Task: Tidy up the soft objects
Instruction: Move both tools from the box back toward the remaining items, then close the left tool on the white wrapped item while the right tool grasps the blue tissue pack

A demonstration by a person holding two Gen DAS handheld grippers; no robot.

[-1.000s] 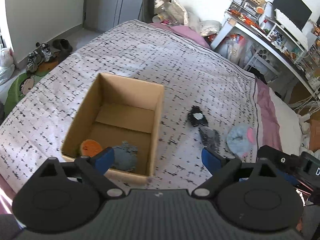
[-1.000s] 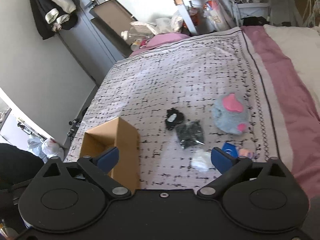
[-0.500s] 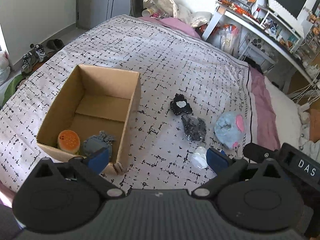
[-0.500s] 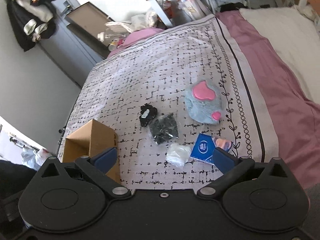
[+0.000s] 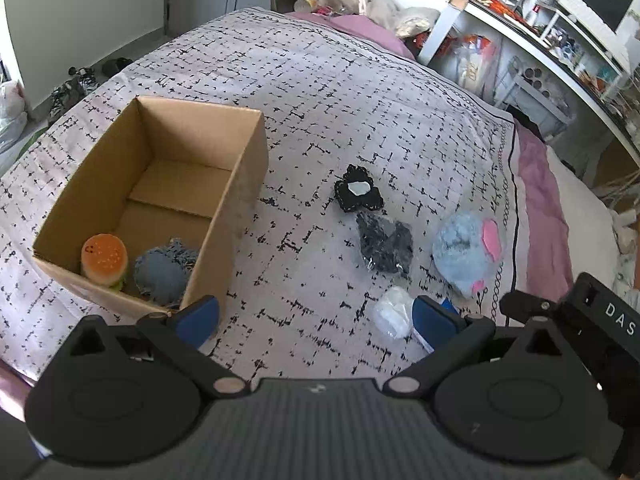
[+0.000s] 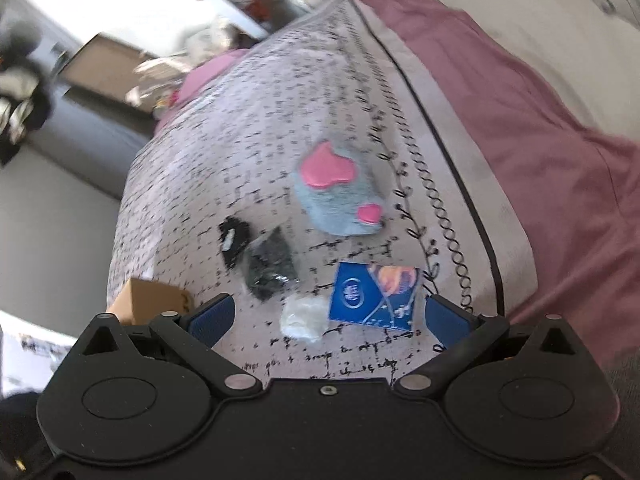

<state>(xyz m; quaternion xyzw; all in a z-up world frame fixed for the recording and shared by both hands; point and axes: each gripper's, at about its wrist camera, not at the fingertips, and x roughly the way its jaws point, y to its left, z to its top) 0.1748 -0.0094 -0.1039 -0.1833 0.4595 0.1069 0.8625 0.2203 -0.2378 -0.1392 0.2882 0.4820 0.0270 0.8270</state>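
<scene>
**Right gripper lined up over tissue pack; box part filled**

Both grippers stand spread and empty. The right gripper (image 6: pixel 328 318) hovers over the blue tissue pack (image 6: pixel 374 294), the white bagged item (image 6: pixel 304 318) just beside it. Judgement: centre on 1 item and close gently, or the neighbour drags along. Beyond lie the black bagged bundle (image 5: pixel 386 246), black patch (image 5: pixel 358 194) and blue plush (image 5: pixel 466 258). Left gripper (image 5: pixel 316 320) waits by the cardboard box (image 5: pixel 240 184), holding 2 items: burger toy (image 5: pixel 104 258), grey-blue plush (image 5: pixel 162 276).

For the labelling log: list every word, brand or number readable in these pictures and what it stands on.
"DAS" in white letters on the black right gripper body, cut off at the picture edge.
The blue packet carries a round logo, too blurred to read.
The cardboard box shows no print.
Desk and shelf clutter: too small to read.
</scene>
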